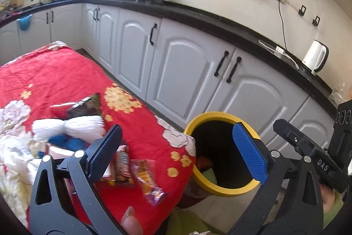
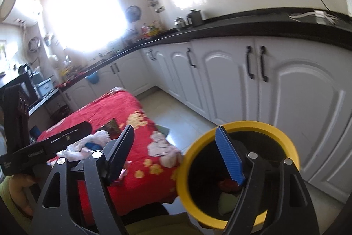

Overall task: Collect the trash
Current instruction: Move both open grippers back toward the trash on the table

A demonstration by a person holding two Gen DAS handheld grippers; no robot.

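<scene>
Wrappers [image 1: 140,175] lay on tabletop [image 1: 66,72] beside spread, empty left fingers [image 1: 176,151]. Right fingers [image 2: 176,153] spread, empty over bin [image 2: 292,147]. Next: likely pinch a wrapper.

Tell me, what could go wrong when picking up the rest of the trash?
1. The wrappers lie near the edge of the red cloth, so a nudge from the open left tongs might knock them to the floor instead of the yellow bin.
2. Pinching could catch the cloth too and drag it.
3. The open right tongs hang over the bin's rim and might bump it.
</scene>
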